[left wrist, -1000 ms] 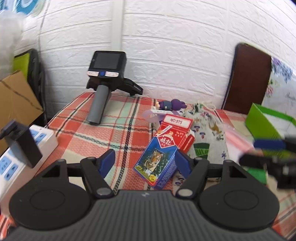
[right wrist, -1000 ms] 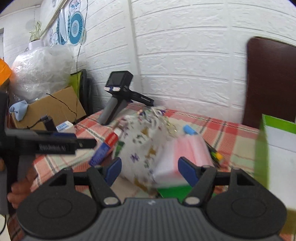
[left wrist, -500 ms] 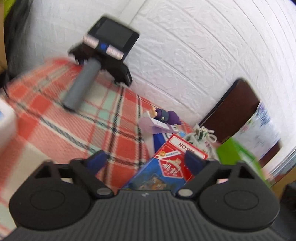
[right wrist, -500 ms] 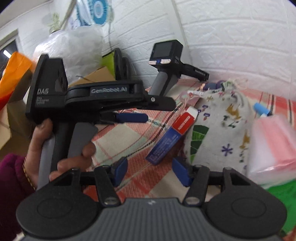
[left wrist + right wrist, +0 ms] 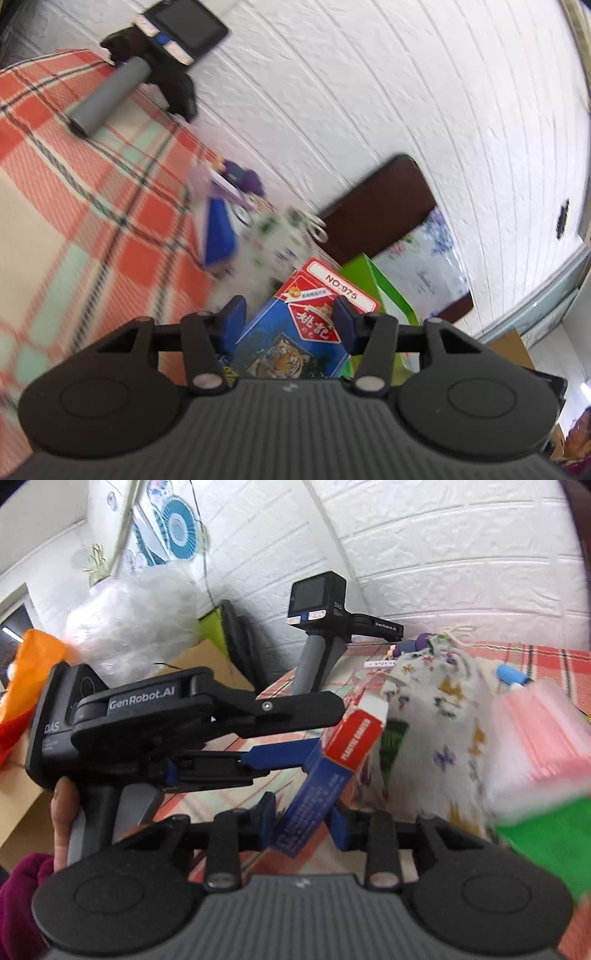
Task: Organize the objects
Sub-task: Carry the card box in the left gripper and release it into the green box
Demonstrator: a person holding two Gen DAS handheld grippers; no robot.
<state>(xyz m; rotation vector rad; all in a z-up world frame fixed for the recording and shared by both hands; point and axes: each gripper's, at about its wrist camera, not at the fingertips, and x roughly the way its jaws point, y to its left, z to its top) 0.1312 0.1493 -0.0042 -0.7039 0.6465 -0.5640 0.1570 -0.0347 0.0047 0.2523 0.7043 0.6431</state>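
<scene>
A blue and red playing-card box [image 5: 306, 325] with a tiger on it stands tilted against a printed drawstring pouch [image 5: 436, 720]. My left gripper [image 5: 288, 323] is closing, and its pads press on the box's two long edges. From the right wrist view, its blue finger [image 5: 277, 758] meets the side of the box [image 5: 332, 760]. My right gripper [image 5: 302, 819] is closing too. The box's lower end sits between its fingers, with a thin gap still showing on the right side.
A spare gripper device [image 5: 317, 627] stands at the back of the checked tablecloth [image 5: 74, 184]. A purple figure [image 5: 240, 177], a pink pack [image 5: 535, 738] and a green box [image 5: 376, 291] crowd around the pouch. A person's hand [image 5: 62, 819] holds the left gripper's handle.
The left gripper rolled, moved in over the card box and narrowed onto it. The right gripper swung from the pouch and pink pack to the box's lower end, its fingers drawing together.
</scene>
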